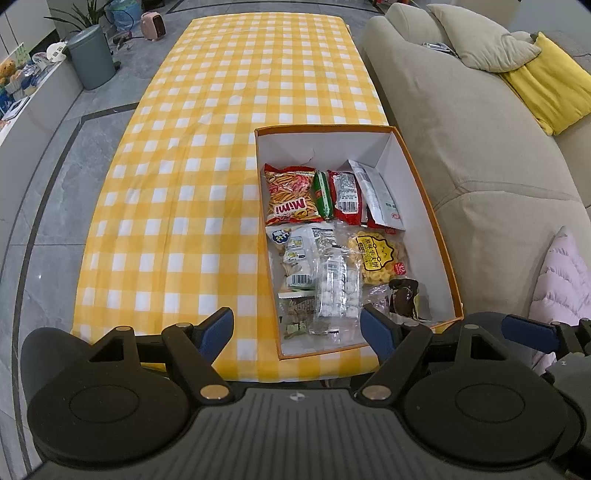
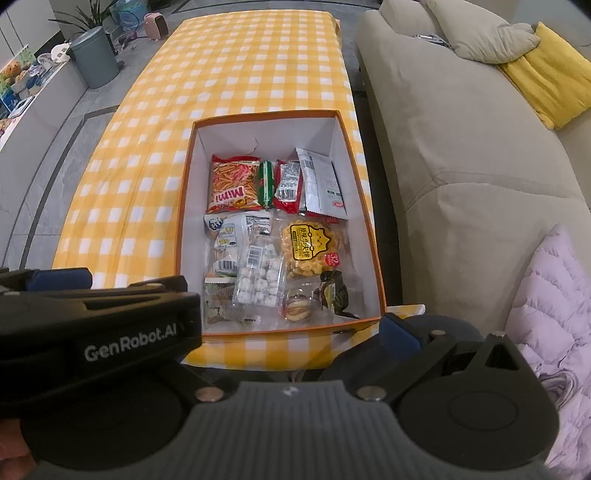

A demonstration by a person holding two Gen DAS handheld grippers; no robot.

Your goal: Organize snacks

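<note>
An orange-rimmed white box stands on the near right of the yellow checked table. It holds several snack packs: a red Mimi pack, a yellow cracker pack, a clear bag of white candies. My left gripper is open and empty above the box's near end. My right gripper is open and empty at the box's near edge; the left gripper's body hides its left finger.
A beige sofa runs along the table's right side, with a yellow cushion and a pink quilted cushion. A grey bin and a pink heater stand on the floor at far left.
</note>
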